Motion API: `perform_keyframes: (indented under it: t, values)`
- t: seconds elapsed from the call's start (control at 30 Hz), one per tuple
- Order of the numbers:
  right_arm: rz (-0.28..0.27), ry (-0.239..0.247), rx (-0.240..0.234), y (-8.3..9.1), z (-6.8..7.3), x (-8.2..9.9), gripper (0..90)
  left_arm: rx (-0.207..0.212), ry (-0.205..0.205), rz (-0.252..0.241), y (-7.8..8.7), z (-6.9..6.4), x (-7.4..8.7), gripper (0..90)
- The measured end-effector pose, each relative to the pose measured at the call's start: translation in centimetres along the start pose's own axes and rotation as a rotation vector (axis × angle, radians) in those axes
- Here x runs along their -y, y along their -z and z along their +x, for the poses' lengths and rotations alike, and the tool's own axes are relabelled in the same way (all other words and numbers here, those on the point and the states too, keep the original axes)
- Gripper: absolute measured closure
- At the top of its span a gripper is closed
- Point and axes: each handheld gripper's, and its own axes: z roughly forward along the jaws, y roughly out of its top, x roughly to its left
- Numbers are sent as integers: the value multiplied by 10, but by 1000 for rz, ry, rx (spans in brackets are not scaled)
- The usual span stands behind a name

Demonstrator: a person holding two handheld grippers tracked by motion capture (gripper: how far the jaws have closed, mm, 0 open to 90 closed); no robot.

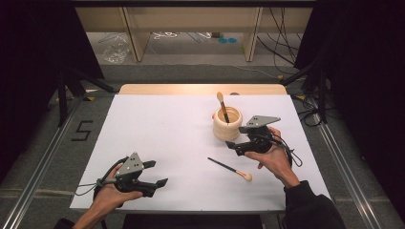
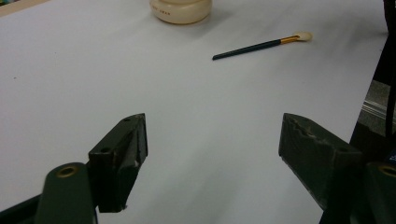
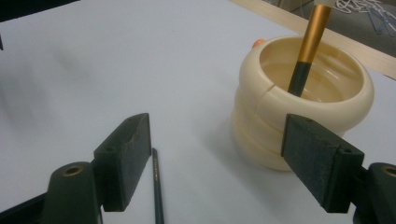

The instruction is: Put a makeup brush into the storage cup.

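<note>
A: Loose brush [image 1: 230,168] lies flat on the white table [image 1: 157,143], near side, right of middle. Dark handle points far-left, pale bristle head near-right. Nothing touching it.

B: And the pot?

A: Cream ribbed pot [image 1: 227,124] stands upright farther back, just beyond the loose brush. One standing brush [image 1: 222,107] is in it already, handle down, bristles up, leaning against the rim.

B: So half done, by my reading. One brush potted, one left on the table.

A: Agreed, as a judgement. What remains: pick up the loose brush, carry it over the rim, drop it in handle first.

B: Right tongs?

A: Right tongs [image 1: 237,137] sit just right of the pot, near the pot's base. Spread wide, nothing between them. In the right gripper view the pot [image 3: 303,100] stands ahead on the right, the tip of the loose brush handle [image 3: 157,186] low between the black pads, close by the left one. No contact that I can see.

B: Left tongs?

A: Left tongs [image 1: 154,173] at the near left corner, well apart from both brushes. Also spread, empty. The left gripper view looks across bare table towards the loose brush [image 2: 261,45] and the pot's base [image 2: 181,10] far off.

B: Right side is the one placed for the pickup, then.

A: Likely. Thin handle lying flat, so the pads need to come down low on either side.
</note>
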Motion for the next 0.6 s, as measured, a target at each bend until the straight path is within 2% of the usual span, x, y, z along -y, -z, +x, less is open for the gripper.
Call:
perform_keyframes:
  t: [0.23, 0.47, 0.6]
  values:
    - [33, 22, -19, 0, 7, 6, 265, 7, 0, -11, -1, 0, 0, 238]
    - [93, 48, -47, -1, 12, 11, 282, 8, -5, -6, -1, 0, 0, 237]
    - [106, 65, -47, -4, 15, 14, 296, 7, 1, -7, -1, 0, 0, 237]
